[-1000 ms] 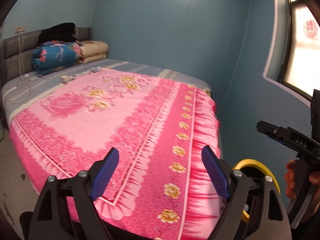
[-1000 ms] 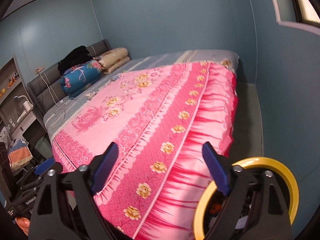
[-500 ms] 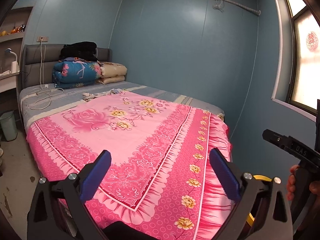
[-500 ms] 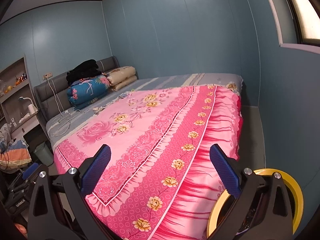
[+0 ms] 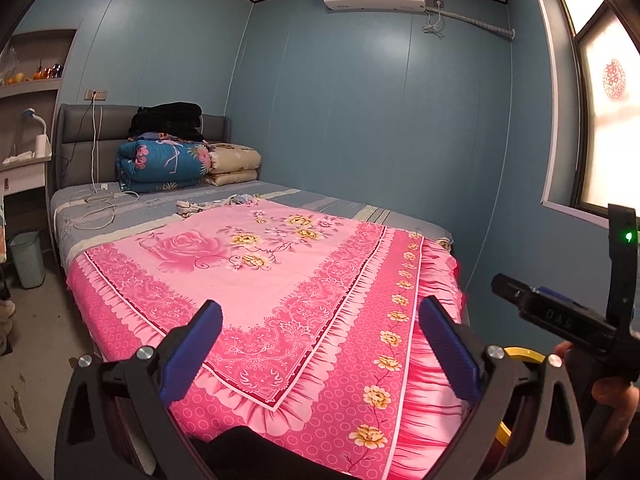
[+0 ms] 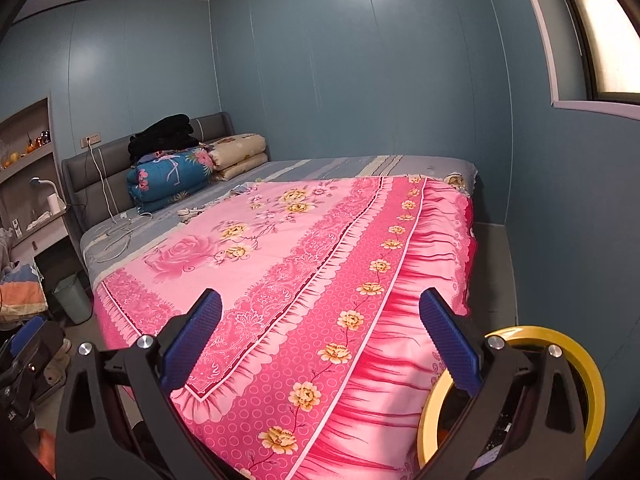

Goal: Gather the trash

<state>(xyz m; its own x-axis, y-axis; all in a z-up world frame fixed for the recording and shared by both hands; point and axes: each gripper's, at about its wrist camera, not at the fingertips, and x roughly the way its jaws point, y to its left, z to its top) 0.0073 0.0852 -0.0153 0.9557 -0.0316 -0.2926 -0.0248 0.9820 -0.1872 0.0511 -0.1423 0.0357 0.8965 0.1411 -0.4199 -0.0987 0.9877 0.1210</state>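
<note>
My left gripper point(image 5: 320, 312) is open wide, its blue pads hanging over the near corner of the pink flowered blanket point(image 5: 280, 272) with nothing between them. My right gripper point(image 6: 320, 304) is just as open and empty above the same blanket point(image 6: 304, 248). A yellow-rimmed bin point(image 6: 580, 344) stands on the floor at the bed's right foot, partly behind the right finger; its rim point(image 5: 524, 354) peeks out in the left wrist view. Small crumpled white scraps point(image 5: 188, 208) lie on the grey sheet past the blanket's far edge, seen also as scraps point(image 6: 190, 212) in the right wrist view.
Folded quilts point(image 5: 164, 166) and a dark bundle sit by the headboard, with white cables point(image 5: 100, 204) on the sheet. A pale green waste basket point(image 5: 26, 258) stands left of the bed. Blue walls close in at the right; a narrow floor strip point(image 6: 492, 272) runs beside the bed.
Both views have swung upward and drawn back, showing more wall and the whole bed. Both pairs of jaws have spread a little wider. The yellow bin sits lower in frame.
</note>
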